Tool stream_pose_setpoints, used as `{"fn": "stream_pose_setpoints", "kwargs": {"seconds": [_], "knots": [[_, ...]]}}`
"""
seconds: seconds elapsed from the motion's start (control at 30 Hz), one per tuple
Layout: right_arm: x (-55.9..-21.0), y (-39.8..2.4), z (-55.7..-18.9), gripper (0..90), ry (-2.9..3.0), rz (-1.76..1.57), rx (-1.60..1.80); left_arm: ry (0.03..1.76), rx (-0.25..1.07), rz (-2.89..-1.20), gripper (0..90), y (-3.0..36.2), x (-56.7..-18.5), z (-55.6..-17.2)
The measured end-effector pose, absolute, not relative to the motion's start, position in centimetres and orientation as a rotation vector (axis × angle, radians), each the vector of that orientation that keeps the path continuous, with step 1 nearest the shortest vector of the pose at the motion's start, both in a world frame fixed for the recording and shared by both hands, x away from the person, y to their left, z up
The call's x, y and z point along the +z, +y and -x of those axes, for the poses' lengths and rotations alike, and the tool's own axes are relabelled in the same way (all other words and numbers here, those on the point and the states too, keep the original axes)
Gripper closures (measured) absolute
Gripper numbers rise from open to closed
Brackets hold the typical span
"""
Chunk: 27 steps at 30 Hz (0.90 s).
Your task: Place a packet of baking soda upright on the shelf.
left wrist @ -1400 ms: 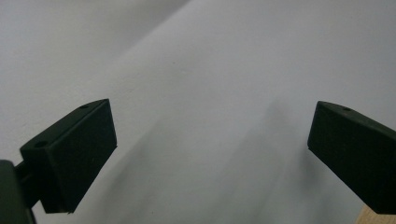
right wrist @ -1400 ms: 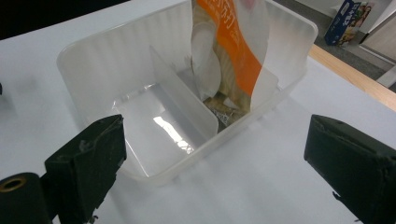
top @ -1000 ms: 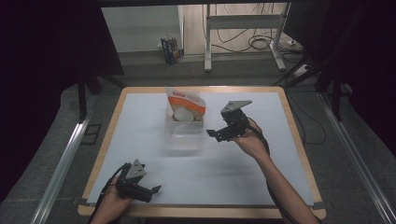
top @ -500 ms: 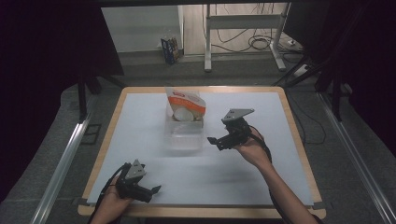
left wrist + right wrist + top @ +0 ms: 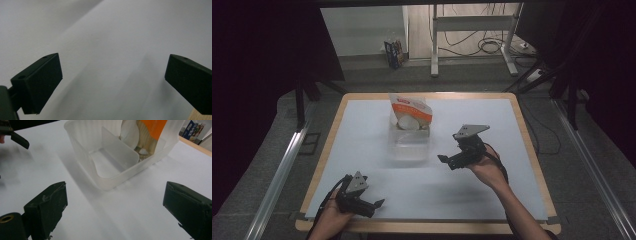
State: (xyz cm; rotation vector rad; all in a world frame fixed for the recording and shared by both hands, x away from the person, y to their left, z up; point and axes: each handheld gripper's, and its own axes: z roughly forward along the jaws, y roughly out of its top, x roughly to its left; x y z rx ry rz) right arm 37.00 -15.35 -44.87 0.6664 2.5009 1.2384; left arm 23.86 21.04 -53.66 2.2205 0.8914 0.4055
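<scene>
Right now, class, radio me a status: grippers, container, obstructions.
Right gripper open, empty, aimed at the clear divided container. Left gripper open, empty, at the table's near edge. Container's far compartment holds an orange-and-white pouch; near one empty. No obstructions.

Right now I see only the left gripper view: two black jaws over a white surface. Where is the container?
Observer: The translucent plastic container stands mid-table, far ahead of the left gripper, which rests by the near edge.
Operator: Is anything inside it?
Observer: A divider splits it. The near compartment looks empty; the far one holds an orange-and-white pouch.
Operator: And the other hand?
Observer: The right gripper is open, just right of the container, jaws pointing at it, not touching.
</scene>
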Motion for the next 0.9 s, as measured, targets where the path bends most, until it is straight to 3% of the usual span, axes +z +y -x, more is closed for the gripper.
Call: {"fn": "stream_pose_setpoints", "kwargs": {"seconds": [0.9], "knots": [[-47.0, -18.4, -32.8, 0.9, 2.474, -0.757, 1.275, 0.891, 0.409, -2.223, 1.2, 21.1, -53.6, -23.9]]}}
